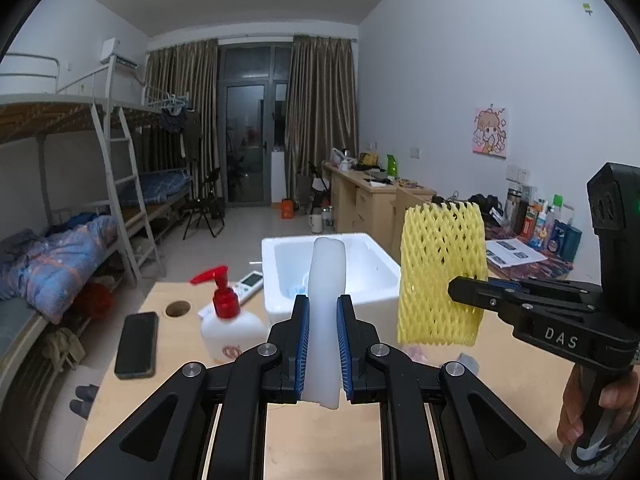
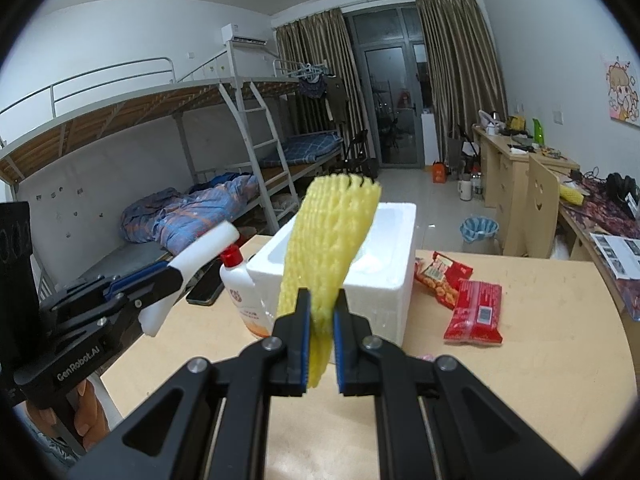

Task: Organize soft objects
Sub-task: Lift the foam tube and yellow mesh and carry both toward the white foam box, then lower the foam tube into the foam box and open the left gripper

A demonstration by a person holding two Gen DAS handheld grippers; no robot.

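the white foam box stands open on the wooden bench, its lid off; inside, only a small bluish scrap near the front wall shows, and the rest of its hollow is hidden behind the things held up before it. the left gripper has its jaws clenched on a white foam strip, which stands upright between the blue pads, above the bench just short of the box. the right gripper has its jaws clenched on a yellow foam net sleeve, squeezed flat at its lower end and fanning upward in front of the box. both soft pieces are in the air, neither touching the box.

beside the box on its left stands a pump bottle with a red head, with a dark phone and a remote lying near. on the box's right lie two red snack packets, apart from it.
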